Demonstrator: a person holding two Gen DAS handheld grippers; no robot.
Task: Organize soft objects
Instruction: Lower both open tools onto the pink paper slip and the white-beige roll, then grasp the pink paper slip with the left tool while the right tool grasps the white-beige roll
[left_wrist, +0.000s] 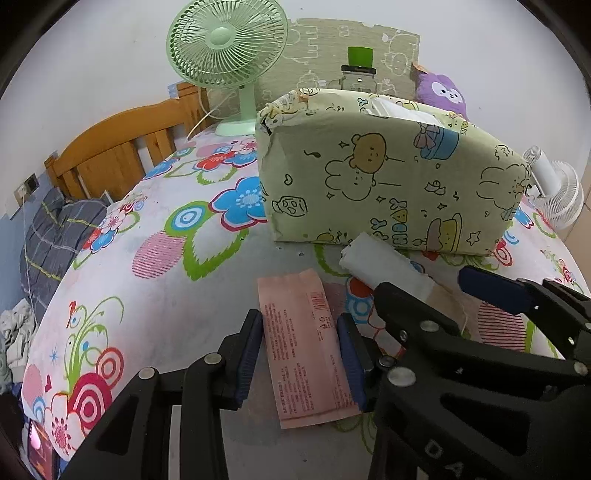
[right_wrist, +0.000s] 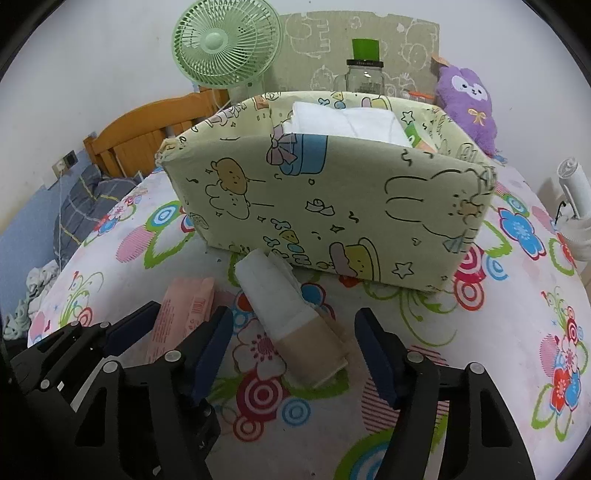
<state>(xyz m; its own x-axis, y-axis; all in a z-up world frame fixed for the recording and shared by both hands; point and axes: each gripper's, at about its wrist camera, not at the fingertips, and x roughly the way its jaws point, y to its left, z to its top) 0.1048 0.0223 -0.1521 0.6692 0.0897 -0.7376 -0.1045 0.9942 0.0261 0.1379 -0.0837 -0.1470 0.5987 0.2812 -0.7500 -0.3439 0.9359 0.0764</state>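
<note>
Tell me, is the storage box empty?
No. White folded cloth shows above the rim of the box in both views.

On the green fabric box (left_wrist: 391, 192) you could just make out "HDAY", probably part of a birthday print. The pink packet (left_wrist: 308, 347) had a barcode and small print, too blurry to read.
</note>
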